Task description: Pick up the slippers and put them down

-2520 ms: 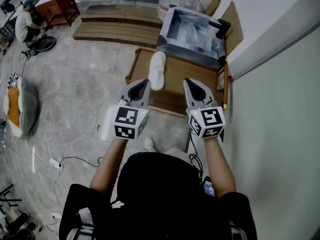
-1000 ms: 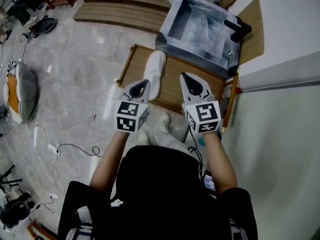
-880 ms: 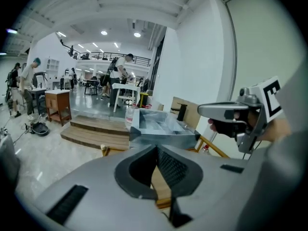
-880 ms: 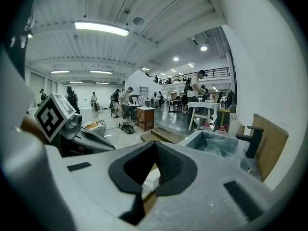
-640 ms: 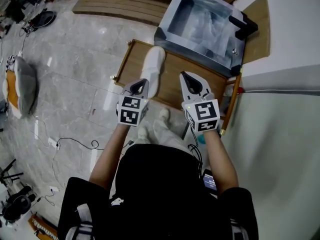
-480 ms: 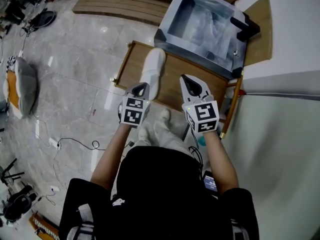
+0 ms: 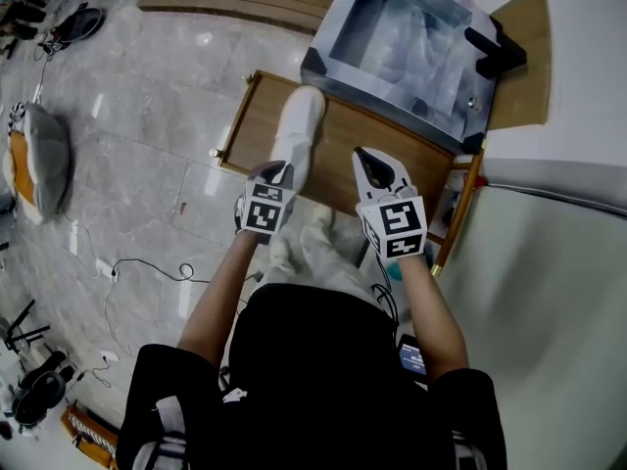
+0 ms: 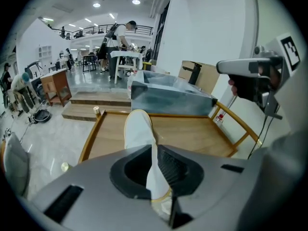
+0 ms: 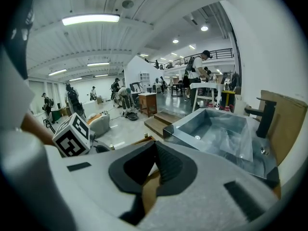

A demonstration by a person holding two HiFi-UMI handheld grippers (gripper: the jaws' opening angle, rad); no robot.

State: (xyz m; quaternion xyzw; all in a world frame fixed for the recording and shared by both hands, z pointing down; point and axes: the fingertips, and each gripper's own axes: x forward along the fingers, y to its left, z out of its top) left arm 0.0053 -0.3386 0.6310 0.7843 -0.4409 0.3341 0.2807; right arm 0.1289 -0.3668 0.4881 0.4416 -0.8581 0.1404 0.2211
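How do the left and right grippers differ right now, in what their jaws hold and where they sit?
The left gripper is shut on the near end of the white slipper; the right gripper has its jaws together on nothing. In the head view, the left gripper sits at the near left edge of the wooden tray, while the right gripper reaches farther in, toward the grey box. Both point forward and down over the tray.

slipper: 1 [image 7: 299, 130], 12 o'clock | grippers: 2, left gripper [image 7: 283, 167], right gripper [image 7: 361, 156] | wooden tray: 1 [image 7: 338, 135] | steel basin: 1 [image 7: 392, 91], 1 o'clock | cushion: 1 [image 7: 44, 160], 10 o'clock
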